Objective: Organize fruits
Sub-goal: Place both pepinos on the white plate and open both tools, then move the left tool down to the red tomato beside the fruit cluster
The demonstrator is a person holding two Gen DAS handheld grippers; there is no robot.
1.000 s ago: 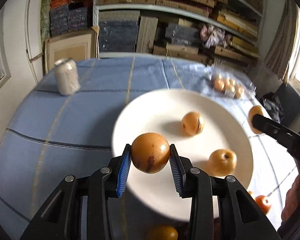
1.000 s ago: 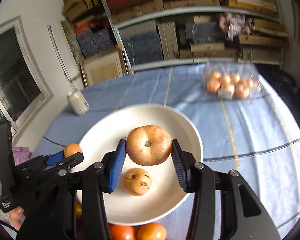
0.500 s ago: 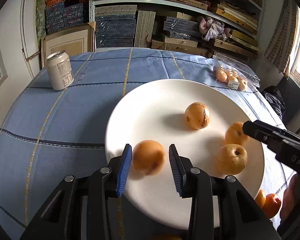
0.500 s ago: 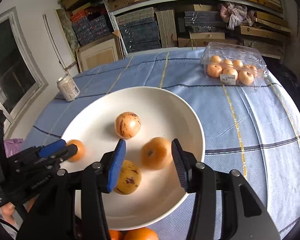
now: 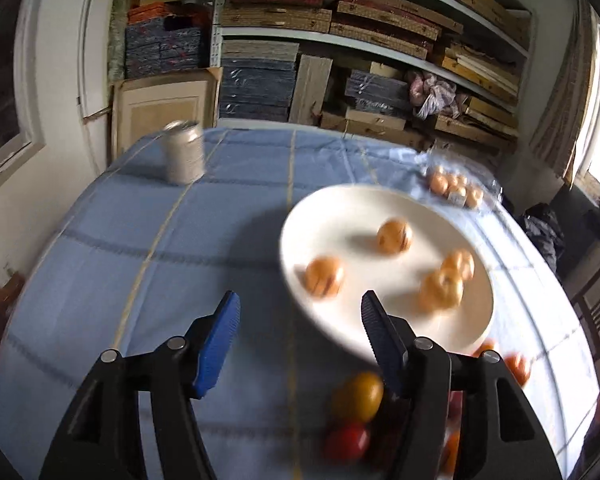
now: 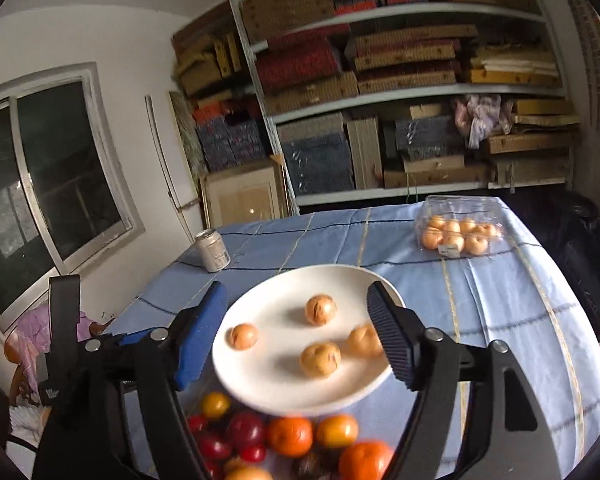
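A white plate on the blue tablecloth holds several tan, brown-streaked round fruits, such as the one nearest my left gripper. My left gripper hangs over the cloth off the plate's near left edge. Its jaws are opening with nothing between them. In the right wrist view the plate lies just beyond my right gripper. That gripper's jaws are also opening and hold nothing. One fruit is blurred beside the right finger. A pile of orange, red and yellow fruits lies in front of the plate.
A drink can stands at the far left of the table. A clear plastic box of small orange fruits sits at the far right. Loaded shelves stand behind the table and a window is on the left.
Both grippers let their fruits go onto the plate, spread their jaws and drew back. The left view swung left, so the plate now sits to the right.
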